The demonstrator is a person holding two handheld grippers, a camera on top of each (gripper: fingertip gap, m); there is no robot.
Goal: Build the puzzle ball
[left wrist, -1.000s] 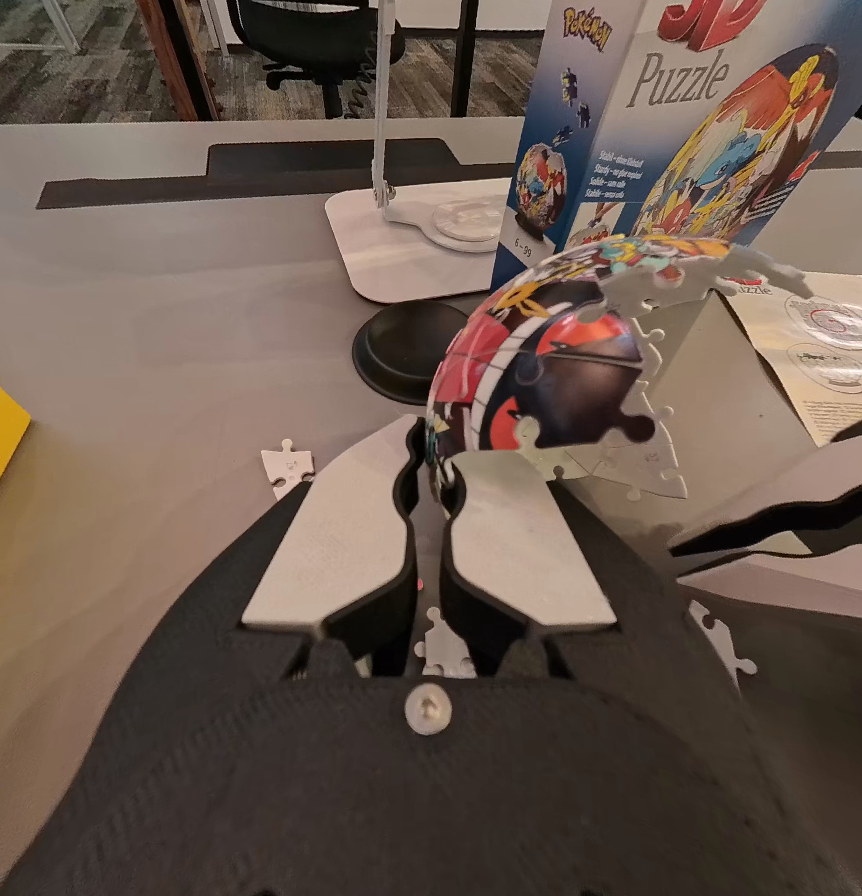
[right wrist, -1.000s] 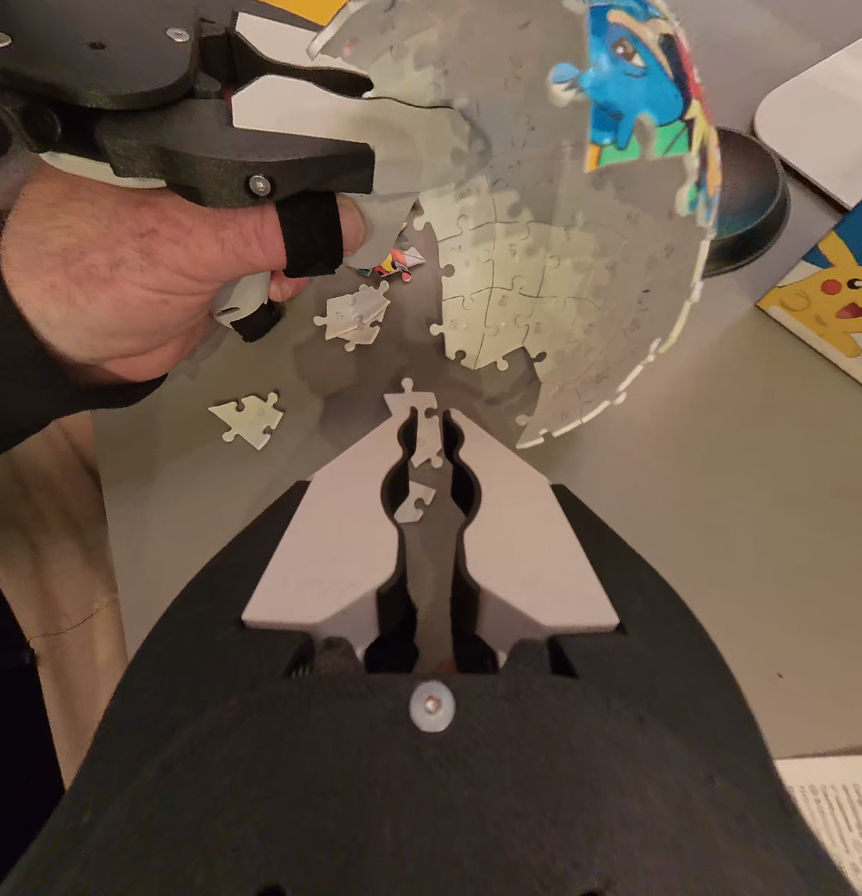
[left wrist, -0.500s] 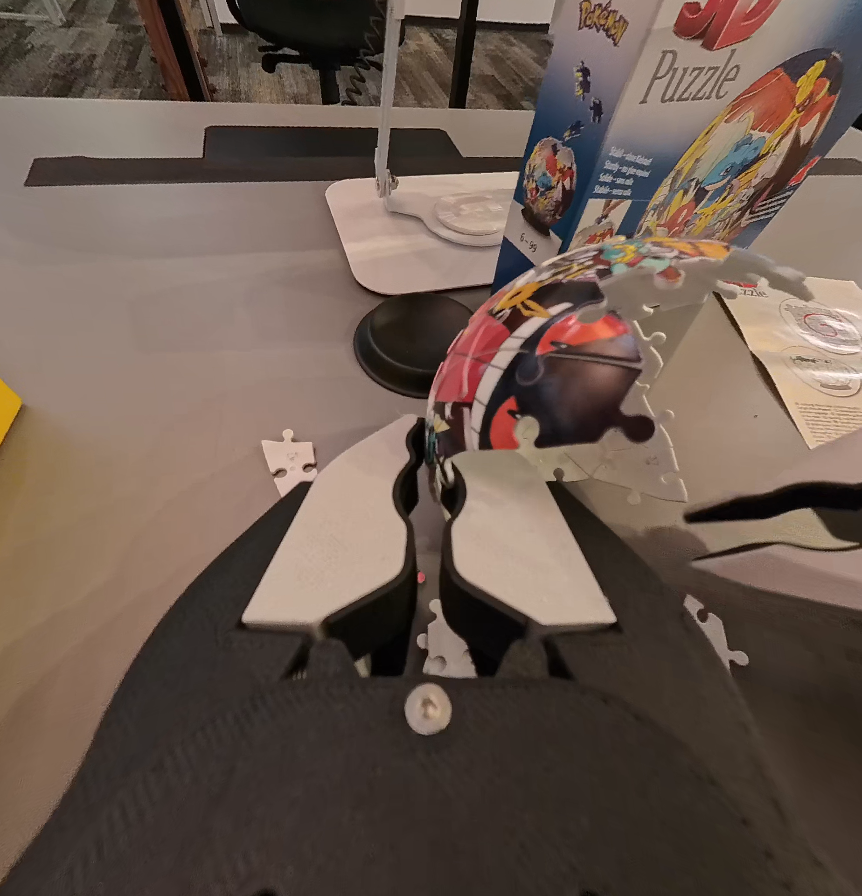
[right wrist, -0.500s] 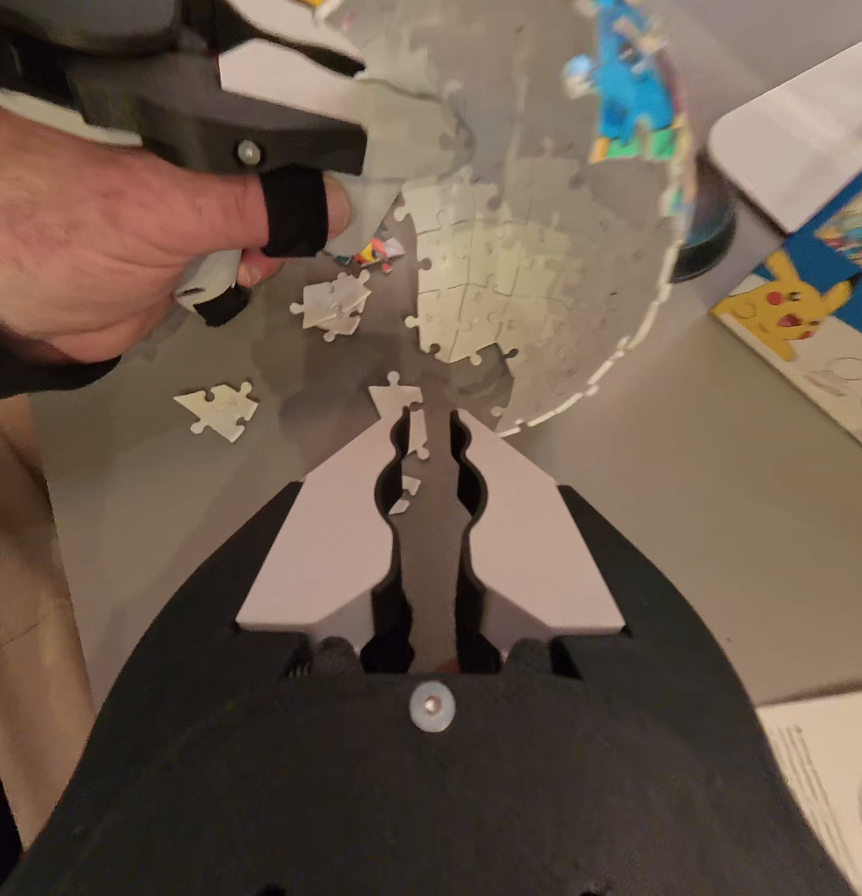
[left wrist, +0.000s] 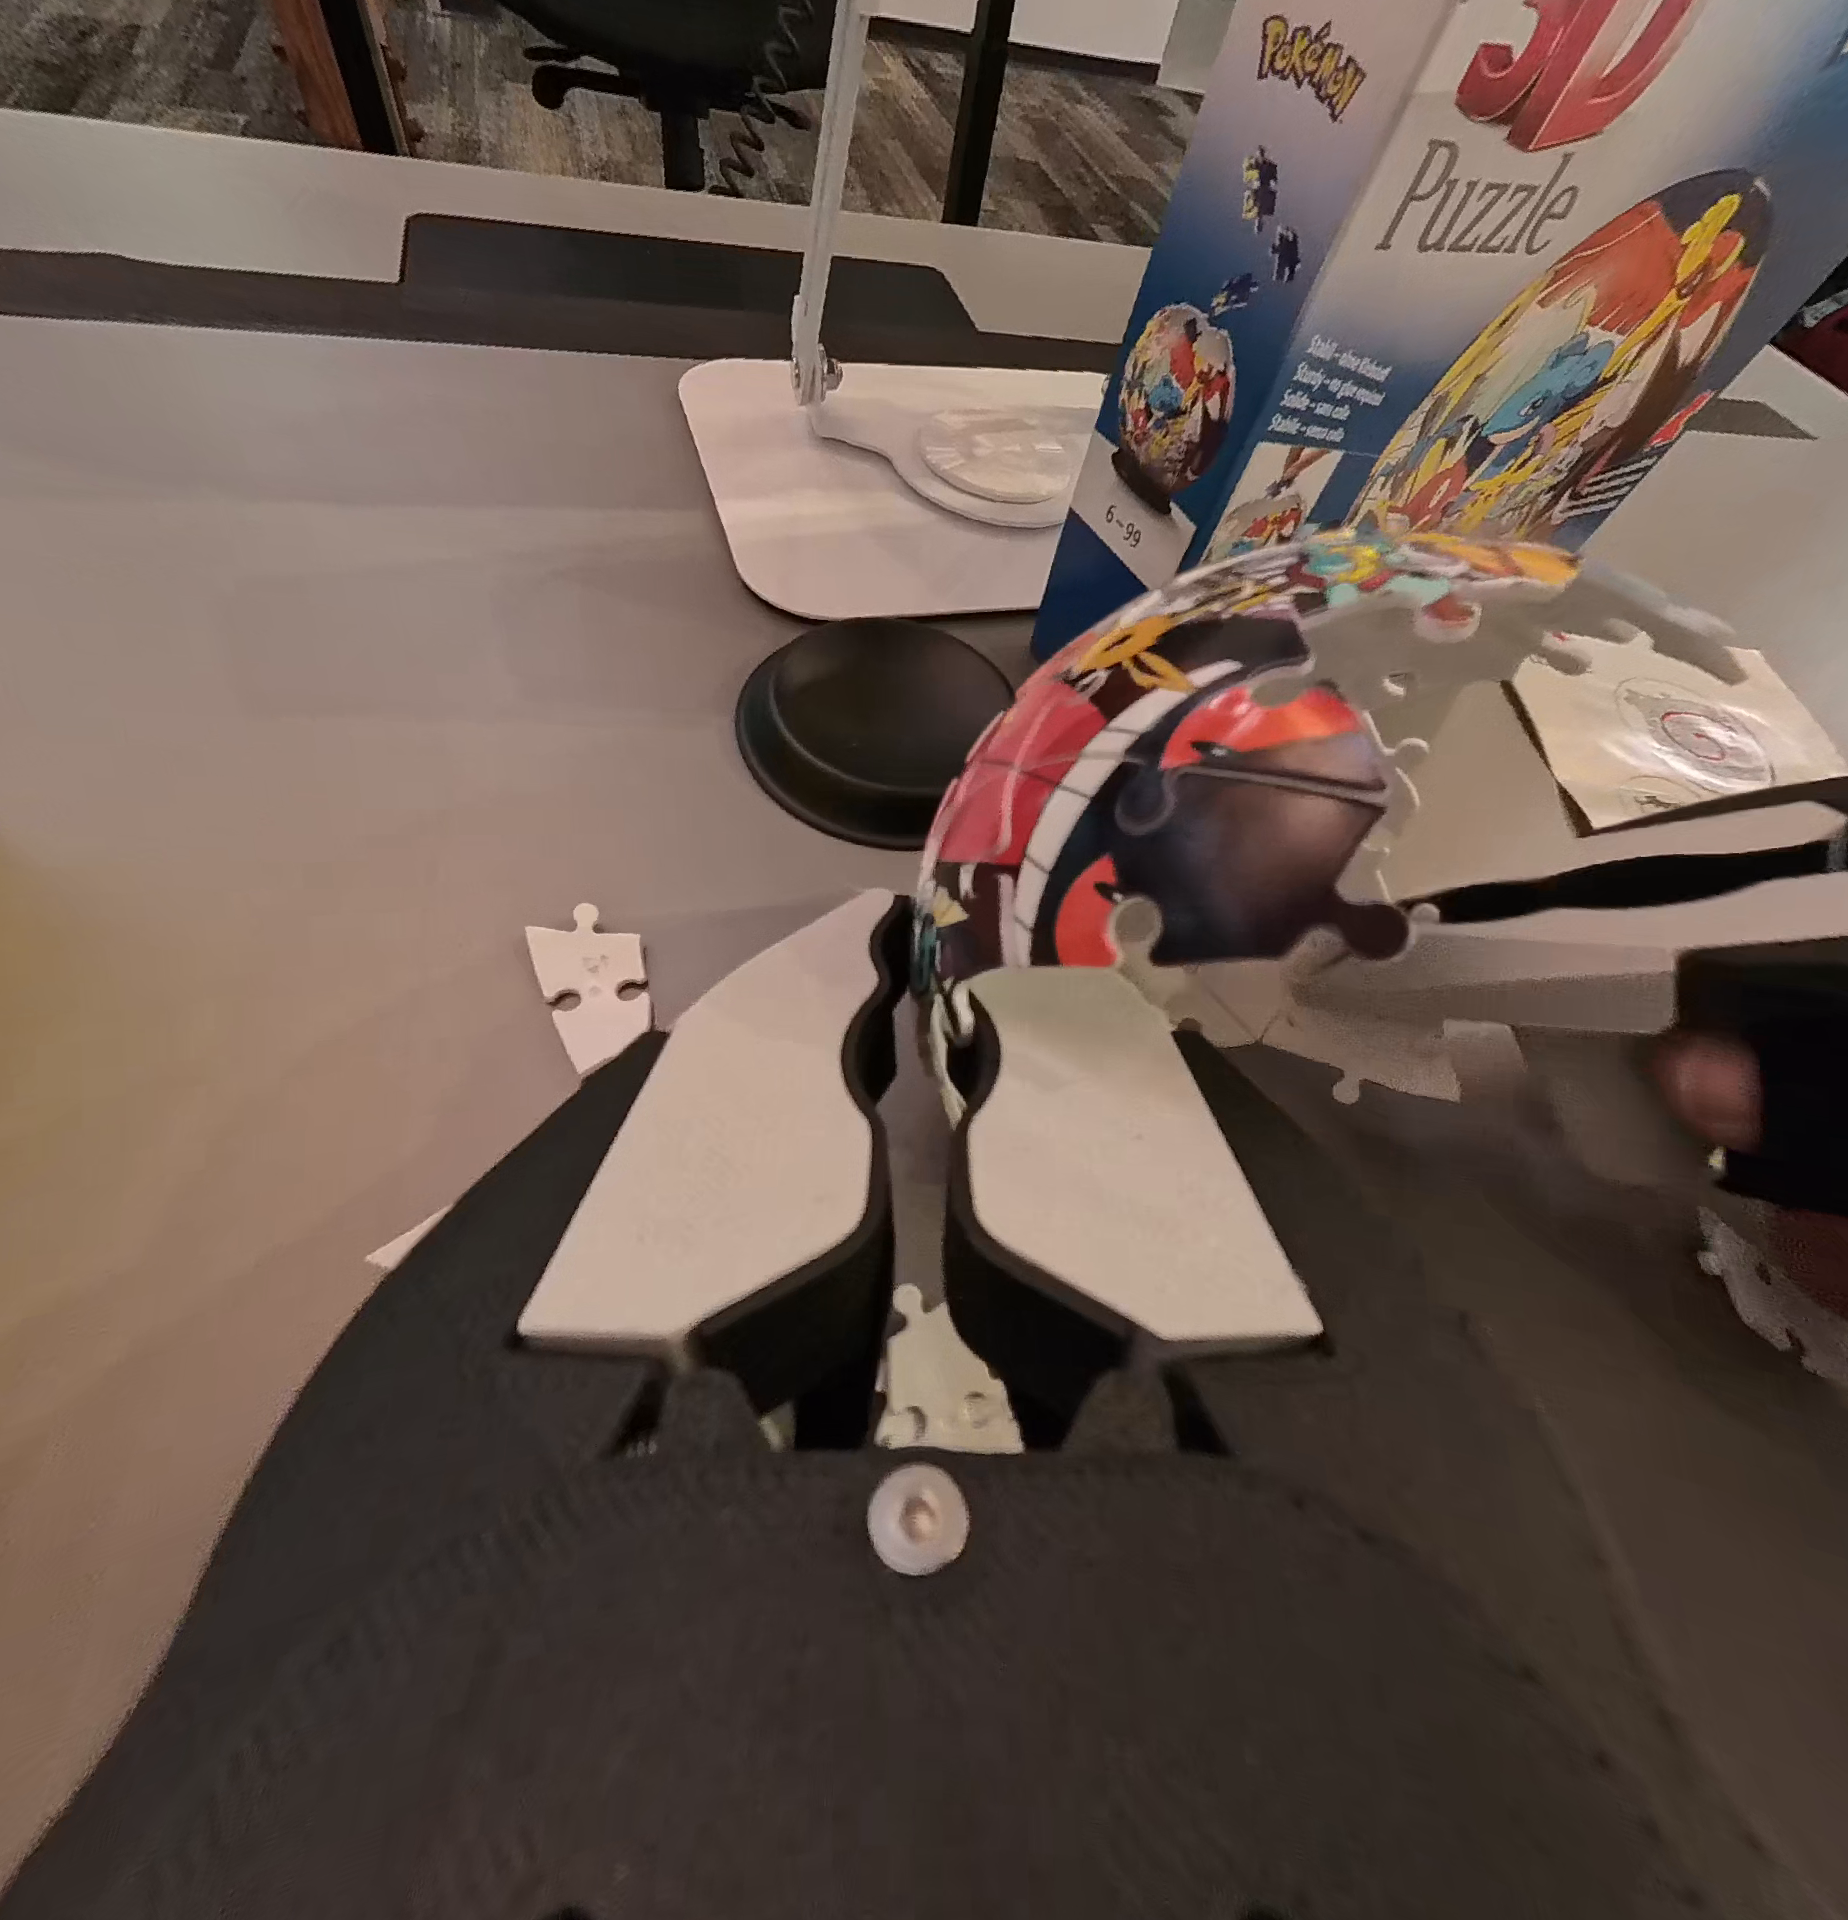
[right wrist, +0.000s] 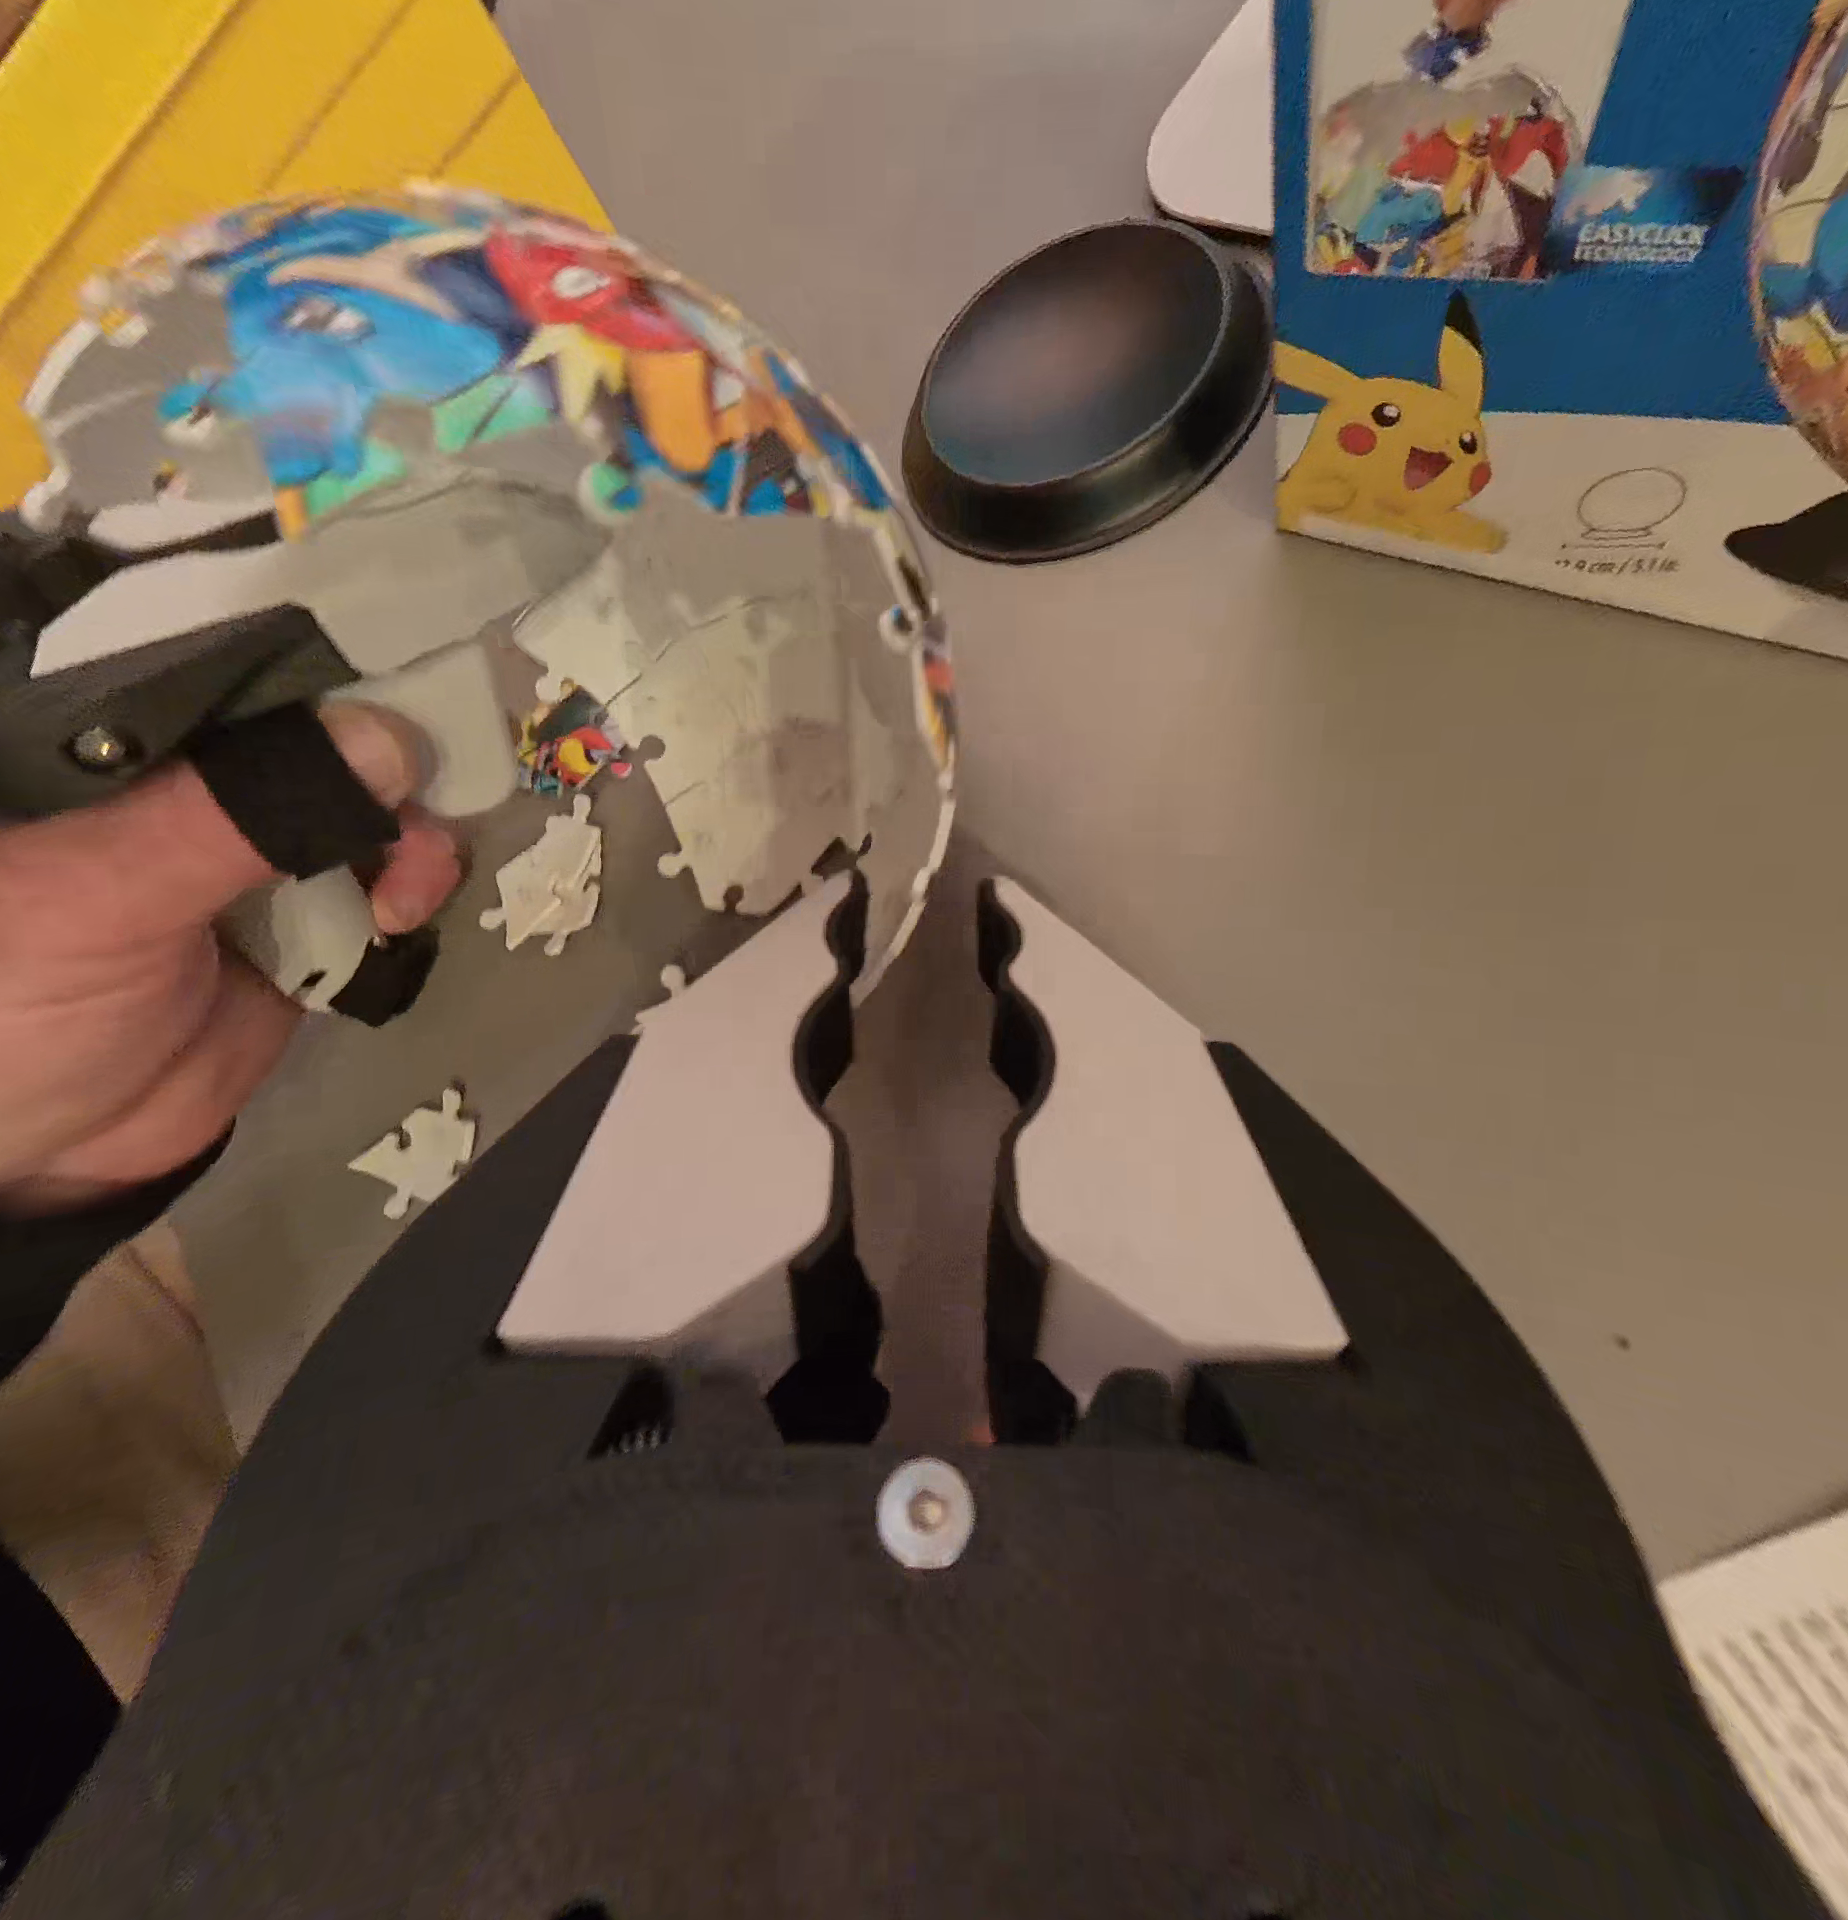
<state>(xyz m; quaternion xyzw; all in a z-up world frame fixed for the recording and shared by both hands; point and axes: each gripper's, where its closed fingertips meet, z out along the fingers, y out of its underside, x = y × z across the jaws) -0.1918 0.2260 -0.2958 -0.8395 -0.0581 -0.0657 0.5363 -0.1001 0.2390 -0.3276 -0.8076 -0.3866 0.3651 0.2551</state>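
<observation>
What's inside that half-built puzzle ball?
The puzzle ball is hollow: only blank grey backs of joined pieces show inside. The left gripper pinches its rim. Its far inner wall is hidden.

The upright blue cardboard puzzle box is cut off by the top edge. The yellow flat object runs out of view at the corner. A loose white puzzle piece lies partly hidden beneath the fingers.

Light: we see soft, warm indoor light | Shadows: faint on the table | Blur: both views smeared by motion | Edges: wide-angle bending
</observation>
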